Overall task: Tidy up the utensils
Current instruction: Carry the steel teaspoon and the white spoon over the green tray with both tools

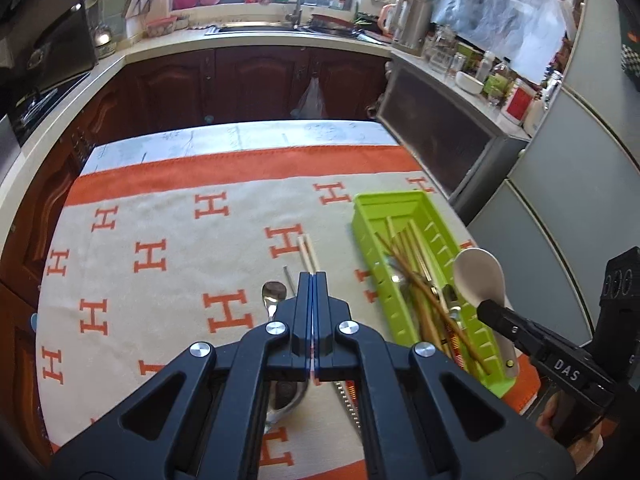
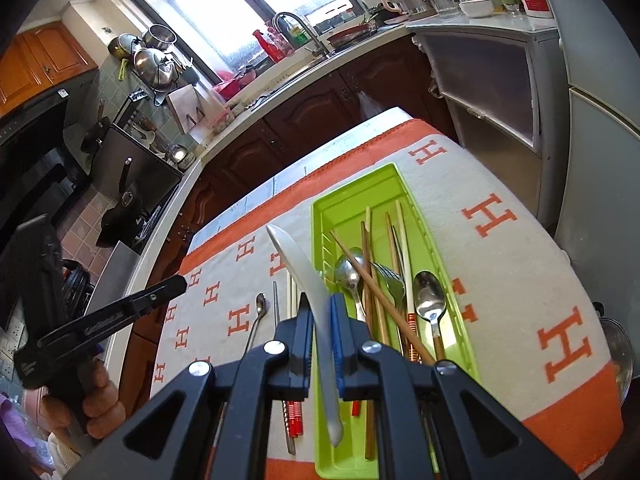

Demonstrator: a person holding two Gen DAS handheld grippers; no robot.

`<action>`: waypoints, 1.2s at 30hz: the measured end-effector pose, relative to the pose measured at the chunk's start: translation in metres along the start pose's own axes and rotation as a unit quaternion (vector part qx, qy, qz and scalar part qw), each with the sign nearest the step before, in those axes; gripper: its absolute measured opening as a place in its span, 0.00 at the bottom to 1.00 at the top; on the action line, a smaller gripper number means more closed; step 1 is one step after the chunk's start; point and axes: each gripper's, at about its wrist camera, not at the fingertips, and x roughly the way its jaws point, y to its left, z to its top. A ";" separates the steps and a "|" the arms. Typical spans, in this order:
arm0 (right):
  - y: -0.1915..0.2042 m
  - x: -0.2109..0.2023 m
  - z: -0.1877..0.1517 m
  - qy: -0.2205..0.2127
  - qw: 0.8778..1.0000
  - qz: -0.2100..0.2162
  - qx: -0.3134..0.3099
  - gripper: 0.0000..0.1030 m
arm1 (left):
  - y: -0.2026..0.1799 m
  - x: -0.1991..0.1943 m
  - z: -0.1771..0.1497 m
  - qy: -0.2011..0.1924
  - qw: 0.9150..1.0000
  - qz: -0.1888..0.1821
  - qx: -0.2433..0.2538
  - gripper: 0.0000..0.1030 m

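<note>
My right gripper point(image 2: 322, 304) is shut on a pale plastic rice spoon point(image 2: 304, 268), held edge-up beside the left wall of the green utensil tray point(image 2: 352, 200). The left wrist view shows the same spoon point(image 1: 478, 276) over the tray's near end point(image 1: 400, 204). The tray holds wooden chopsticks point(image 2: 366, 252), metal spoons point(image 2: 428, 296) and a fork point(image 2: 390, 276). My left gripper point(image 1: 313, 276) is shut with nothing in it, above the cloth. Under it lie a pale chopstick pair point(image 1: 308, 252), a small metal spoon point(image 1: 274, 294) and a thin metal stick point(image 1: 289, 276).
An orange and cream H-pattern cloth point(image 1: 160, 216) covers the table. Dark cabinets and a counter with a sink point(image 1: 256, 28) run behind and to the left. A grey cabinet point(image 1: 448, 132) and a fridge point(image 1: 580, 184) stand at the right. A hand point(image 2: 100, 396) holds the left gripper.
</note>
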 end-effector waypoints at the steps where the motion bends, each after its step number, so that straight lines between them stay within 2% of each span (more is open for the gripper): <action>1: -0.001 -0.001 -0.001 0.001 1.000 0.001 0.000 0.08 | -0.004 0.000 0.002 0.002 1.000 -0.002 0.004 0.00; 4: -0.004 -0.001 -0.003 0.006 1.000 0.005 0.001 0.08 | -0.003 0.008 0.006 0.027 1.000 0.004 -0.007 0.00; 6: -0.004 0.001 -0.004 0.010 1.000 0.007 0.001 0.08 | 0.006 0.027 0.005 0.071 0.997 -0.003 -0.008 0.00; 11: -0.005 0.002 -0.005 0.013 1.000 0.010 -0.001 0.08 | 0.028 0.073 -0.016 0.148 0.989 0.019 -0.024 0.02; 14: -0.005 0.002 -0.005 0.013 1.000 0.011 0.000 0.08 | 0.032 0.092 -0.028 0.173 0.985 0.018 -0.023 0.02; 16: -0.006 0.002 -0.006 0.013 1.000 0.010 0.001 0.08 | 0.032 0.100 -0.033 0.183 0.983 0.022 -0.020 0.09; 18: -0.006 0.003 -0.006 0.013 1.000 0.011 0.002 0.08 | 0.031 0.104 -0.035 0.185 0.982 0.028 -0.018 0.28; 20: -0.009 0.003 -0.005 0.015 1.000 0.011 0.005 0.08 | 0.032 0.108 -0.035 0.184 0.982 0.031 -0.013 0.37; 21: -0.009 0.004 -0.006 0.015 1.000 0.012 0.006 0.08 | 0.032 0.108 -0.036 0.184 0.982 0.033 -0.013 0.37; 26: -0.010 0.005 -0.007 0.016 1.000 0.014 0.005 0.08 | 0.032 0.115 -0.037 0.190 0.981 0.043 -0.009 0.35; 28: -0.010 0.006 -0.007 0.017 1.000 0.014 0.004 0.08 | 0.033 0.120 -0.039 0.197 0.979 0.045 -0.003 0.30; 30: -0.011 0.006 -0.007 0.018 1.000 0.014 0.006 0.08 | 0.032 0.125 -0.043 0.209 0.977 0.051 0.002 0.16; 32: -0.012 0.005 -0.007 0.016 1.000 0.015 0.009 0.08 | 0.030 0.124 -0.045 0.202 0.977 0.064 0.016 0.02; 36: -0.016 0.000 -0.004 0.010 1.000 0.014 0.015 0.08 | 0.034 0.116 -0.042 0.186 0.980 0.067 -0.005 0.02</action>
